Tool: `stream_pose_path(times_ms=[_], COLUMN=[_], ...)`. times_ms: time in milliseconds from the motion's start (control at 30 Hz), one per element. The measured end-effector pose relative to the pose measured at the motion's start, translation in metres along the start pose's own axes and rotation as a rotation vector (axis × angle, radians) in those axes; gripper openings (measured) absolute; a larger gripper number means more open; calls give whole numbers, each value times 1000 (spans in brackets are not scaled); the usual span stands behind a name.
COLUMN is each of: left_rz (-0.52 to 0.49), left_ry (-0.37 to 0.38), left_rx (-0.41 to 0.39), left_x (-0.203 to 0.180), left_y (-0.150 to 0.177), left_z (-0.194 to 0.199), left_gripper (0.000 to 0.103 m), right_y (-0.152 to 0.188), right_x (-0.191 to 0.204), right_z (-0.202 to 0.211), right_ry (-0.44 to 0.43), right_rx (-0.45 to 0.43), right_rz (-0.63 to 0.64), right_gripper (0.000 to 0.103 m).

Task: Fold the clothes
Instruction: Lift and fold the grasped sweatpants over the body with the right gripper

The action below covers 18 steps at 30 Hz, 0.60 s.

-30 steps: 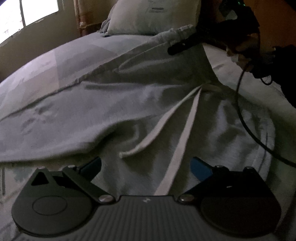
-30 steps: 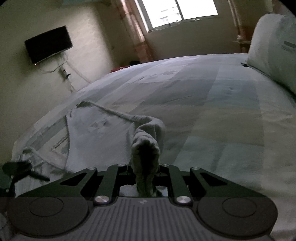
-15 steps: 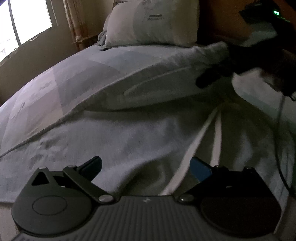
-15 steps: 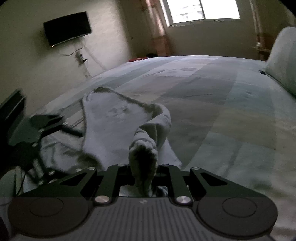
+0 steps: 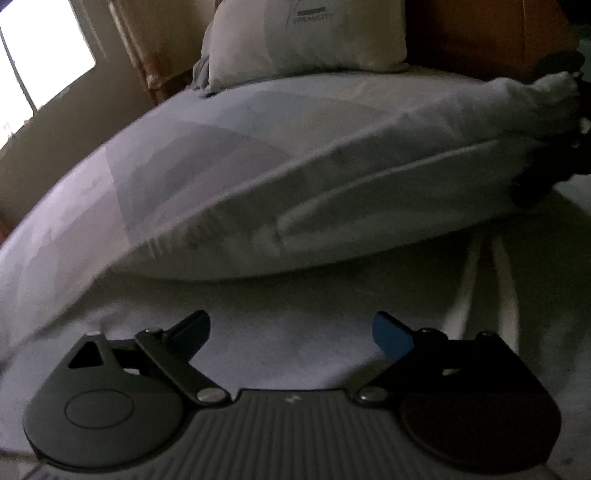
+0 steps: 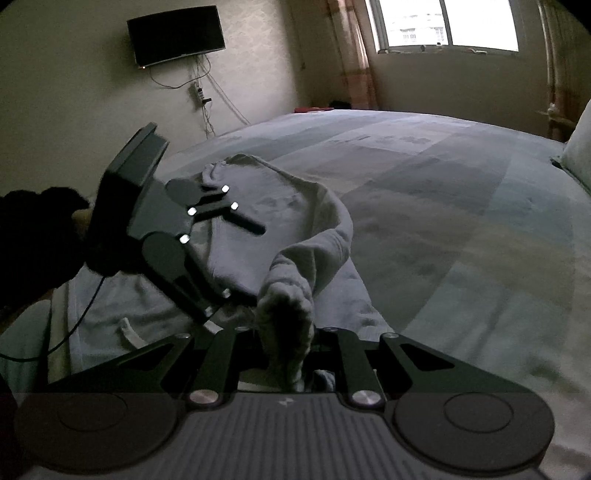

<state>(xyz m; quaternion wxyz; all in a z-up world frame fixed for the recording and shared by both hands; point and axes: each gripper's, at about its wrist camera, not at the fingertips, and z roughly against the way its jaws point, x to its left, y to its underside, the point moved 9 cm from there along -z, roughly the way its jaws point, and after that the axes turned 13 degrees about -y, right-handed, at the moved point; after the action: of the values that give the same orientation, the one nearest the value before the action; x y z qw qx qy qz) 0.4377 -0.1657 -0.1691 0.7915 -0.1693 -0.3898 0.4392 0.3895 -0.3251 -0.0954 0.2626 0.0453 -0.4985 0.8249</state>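
1. the grey garment (image 6: 295, 206) lies on the bed (image 6: 461, 221), one end lifted and folded over.
2. right gripper (image 6: 288, 354) pinches that bunched end; carry it low and level.
3. left gripper (image 5: 291, 332), wide with nothing between its jaws, which have just been closing slightly, should pin the lower layer.

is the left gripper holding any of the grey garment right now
No, the left gripper stands wide open above the grey garment with nothing pinched between its blue pads.

Pillow (image 5: 306, 37), bed (image 6: 461, 221), wall-mounted television (image 6: 176, 35), bright window (image 6: 447, 24).
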Motion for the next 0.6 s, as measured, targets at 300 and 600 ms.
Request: stream_pose_path(times_ms=[300,600], left_rz=[-306,-347], left_ry=[-168,-222], left_rx=[-78,-114], left_x=[10,6], left_y=[-19,2], left_z=[-29,-36], left_gripper=[94,94], right_y=[5,34], right_x=[6,51], right_z=[0,-24], right_ry=[-11,145], right_rx=[4,184], right_rz=[24,411], right_gripper=[17,17])
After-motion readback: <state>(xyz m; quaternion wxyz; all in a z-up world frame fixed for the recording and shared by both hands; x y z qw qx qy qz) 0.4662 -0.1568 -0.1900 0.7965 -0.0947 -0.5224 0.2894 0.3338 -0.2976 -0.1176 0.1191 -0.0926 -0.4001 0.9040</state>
